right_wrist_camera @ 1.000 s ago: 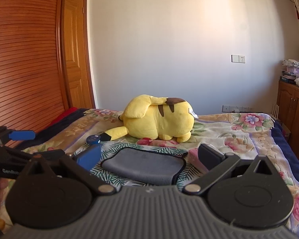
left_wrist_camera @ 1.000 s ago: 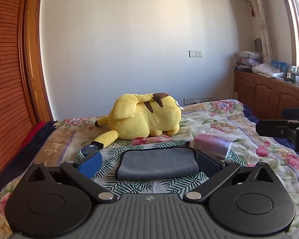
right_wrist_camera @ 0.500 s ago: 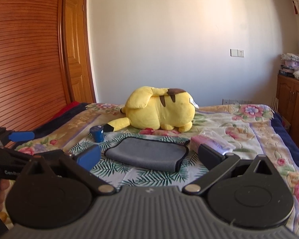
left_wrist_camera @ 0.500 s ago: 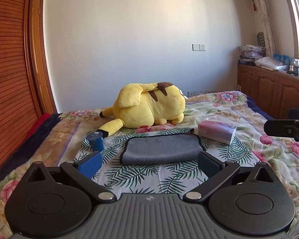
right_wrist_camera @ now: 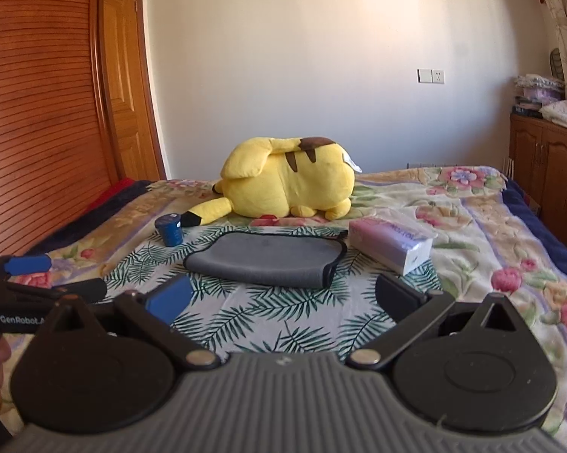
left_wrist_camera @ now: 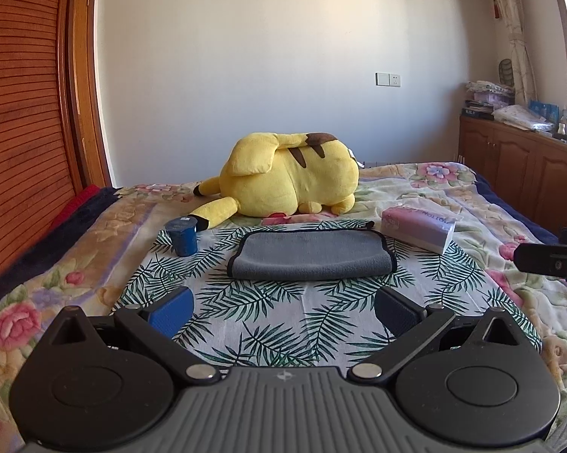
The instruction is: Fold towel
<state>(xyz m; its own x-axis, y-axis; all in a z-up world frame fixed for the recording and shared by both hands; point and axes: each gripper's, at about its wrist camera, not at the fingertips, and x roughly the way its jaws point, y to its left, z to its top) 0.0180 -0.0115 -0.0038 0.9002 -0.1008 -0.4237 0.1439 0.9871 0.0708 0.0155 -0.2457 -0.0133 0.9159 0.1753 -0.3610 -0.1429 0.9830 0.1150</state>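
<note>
A grey towel (left_wrist_camera: pixel 310 255) with a dark edge lies folded on a palm-leaf cloth (left_wrist_camera: pixel 283 321) on the bed; it also shows in the right wrist view (right_wrist_camera: pixel 264 258). My left gripper (left_wrist_camera: pixel 283 311) is open and empty, held back from the towel's near edge. My right gripper (right_wrist_camera: pixel 281 296) is open and empty, also short of the towel. The left gripper shows at the left edge of the right wrist view (right_wrist_camera: pixel 37 275), and part of the right gripper at the right edge of the left wrist view (left_wrist_camera: pixel 551 262).
A yellow plush toy (left_wrist_camera: pixel 287 179) lies behind the towel. A blue cup (left_wrist_camera: pixel 182 236) stands to the towel's left, a pink tissue pack (left_wrist_camera: pixel 419 224) to its right. A wooden wardrobe (left_wrist_camera: pixel 26 113) is on the left, wooden cabinets (left_wrist_camera: pixel 517 166) on the right.
Both grippers have drawn back from the towel, which now lies farther ahead. The blue cup has come into clear view. The towel has not moved.
</note>
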